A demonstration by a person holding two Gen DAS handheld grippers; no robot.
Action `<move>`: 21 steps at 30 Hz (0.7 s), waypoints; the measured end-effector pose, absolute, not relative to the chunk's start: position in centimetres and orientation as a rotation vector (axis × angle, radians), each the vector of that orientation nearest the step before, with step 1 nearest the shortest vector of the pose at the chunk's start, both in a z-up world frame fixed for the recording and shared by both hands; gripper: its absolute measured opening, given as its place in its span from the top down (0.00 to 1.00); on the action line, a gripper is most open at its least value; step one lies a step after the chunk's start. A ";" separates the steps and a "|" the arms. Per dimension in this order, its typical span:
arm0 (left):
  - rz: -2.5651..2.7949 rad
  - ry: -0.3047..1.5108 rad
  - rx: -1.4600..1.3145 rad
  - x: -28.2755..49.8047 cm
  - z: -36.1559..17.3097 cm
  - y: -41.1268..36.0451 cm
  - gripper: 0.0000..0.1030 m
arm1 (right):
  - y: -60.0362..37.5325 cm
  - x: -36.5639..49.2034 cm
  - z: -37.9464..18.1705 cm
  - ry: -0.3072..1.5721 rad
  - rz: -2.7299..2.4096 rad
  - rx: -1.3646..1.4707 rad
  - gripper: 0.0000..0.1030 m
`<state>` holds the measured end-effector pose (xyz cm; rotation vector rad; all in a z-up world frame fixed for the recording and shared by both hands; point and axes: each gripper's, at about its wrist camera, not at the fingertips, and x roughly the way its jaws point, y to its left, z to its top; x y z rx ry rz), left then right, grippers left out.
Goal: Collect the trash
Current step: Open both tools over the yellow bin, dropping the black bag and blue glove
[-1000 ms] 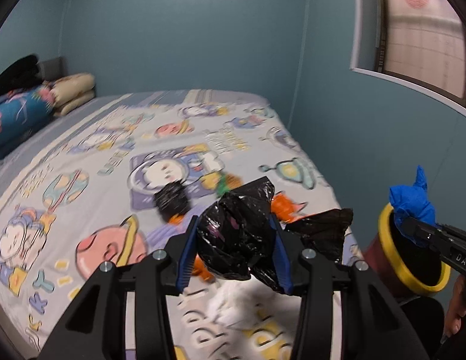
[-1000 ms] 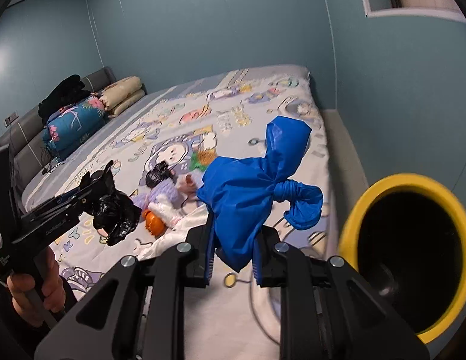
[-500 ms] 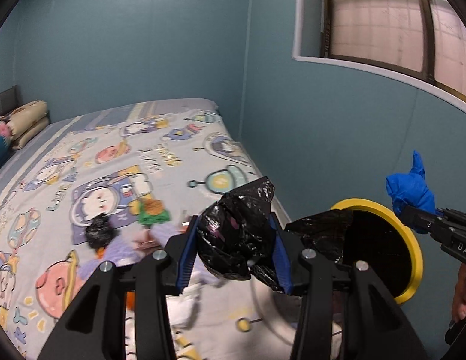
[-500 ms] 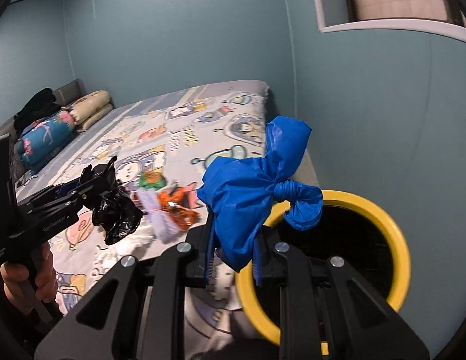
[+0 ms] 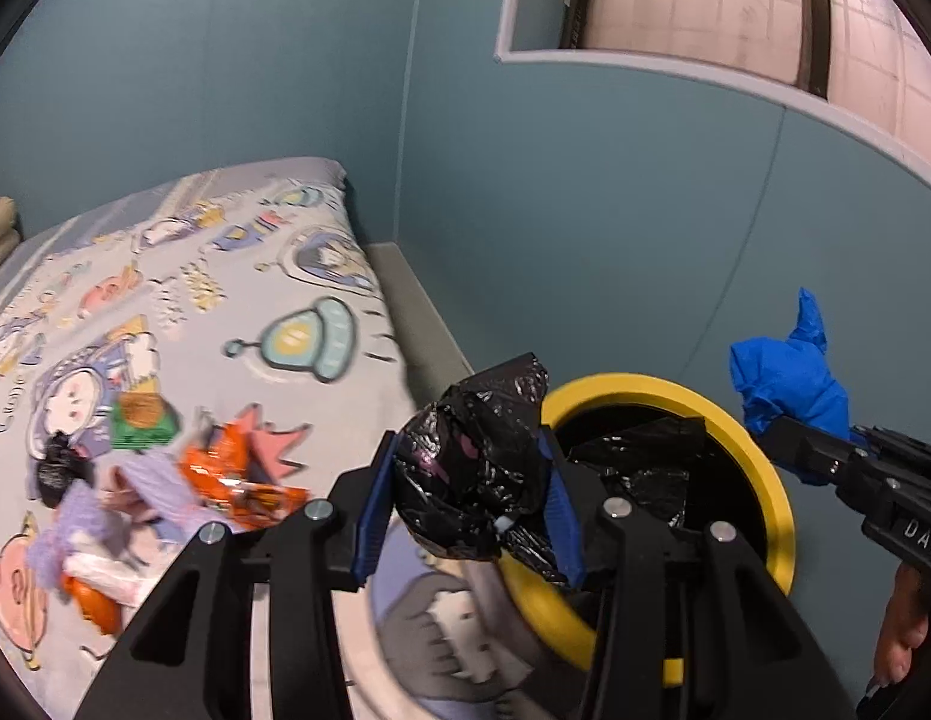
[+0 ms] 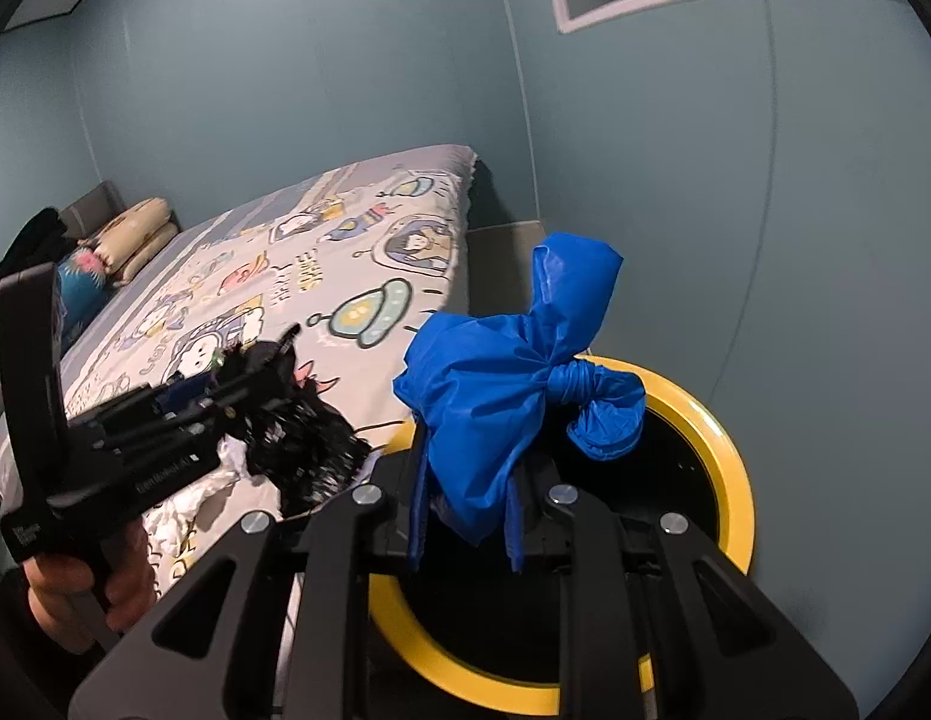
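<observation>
My left gripper is shut on a crumpled black plastic bag, held over the near rim of the bin. My right gripper is shut on a knotted blue plastic bag, which hangs above the yellow-rimmed bin. The same bin stands on the floor beside the bed, dark inside. In the left wrist view the right gripper comes in from the right with the blue bag. The left gripper and its black bag show at the left of the right wrist view.
More trash lies on the cartoon-print bed: an orange wrapper, a green packet, a small black bag, lilac and white scraps. A teal wall with a window stands behind the bin. Pillows lie at the bed's head.
Both grippers have swung right from over the bed toward the bin, each still holding its bag. The bin now sits directly under and ahead of them.
</observation>
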<state>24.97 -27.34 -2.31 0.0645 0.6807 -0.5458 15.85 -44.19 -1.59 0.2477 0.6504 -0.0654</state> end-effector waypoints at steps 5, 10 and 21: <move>-0.574 0.713 0.084 25.5 -3.8 -30.3 0.59 | -46.0 16.4 -2.7 0.663 -0.091 0.290 0.81; -0.601 0.767 0.064 26.1 -4.9 -32.5 0.59 | -47.0 17.4 -3.7 0.678 -0.108 0.319 0.81; -0.615 0.831 0.073 26.7 -7.1 -34.4 0.59 | -49.0 19.0 -5.6 0.712 -0.131 0.402 0.80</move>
